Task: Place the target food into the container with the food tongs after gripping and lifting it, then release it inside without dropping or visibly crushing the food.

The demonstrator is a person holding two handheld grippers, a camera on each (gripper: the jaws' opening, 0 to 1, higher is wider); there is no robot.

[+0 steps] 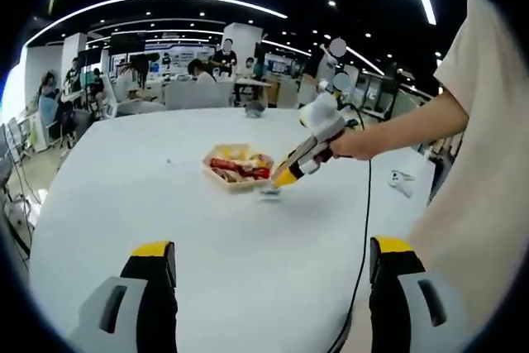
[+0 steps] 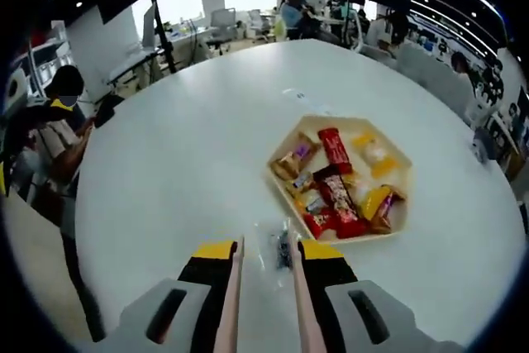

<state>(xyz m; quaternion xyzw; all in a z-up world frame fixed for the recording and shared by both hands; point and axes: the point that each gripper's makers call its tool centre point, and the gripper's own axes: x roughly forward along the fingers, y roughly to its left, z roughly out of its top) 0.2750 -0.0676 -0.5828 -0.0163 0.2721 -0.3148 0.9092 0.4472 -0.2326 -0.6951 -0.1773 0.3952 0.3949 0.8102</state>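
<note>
My right tool [image 2: 266, 264] grips tongs [image 2: 263, 303] over a clear packet [image 2: 277, 247] beside the tray [image 2: 281, 190]; a hard squeeze may crush it; left tool [image 1: 273, 274] open.

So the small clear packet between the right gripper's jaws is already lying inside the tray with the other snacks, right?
Not quite. The right gripper view shows the small clear packet between the right gripper's jaws, but it lies on the white table just outside the tray, not inside it with the other snacks.

Matt white table [image 2: 182, 163]; glossy wrappers [image 2: 337, 192]
</note>
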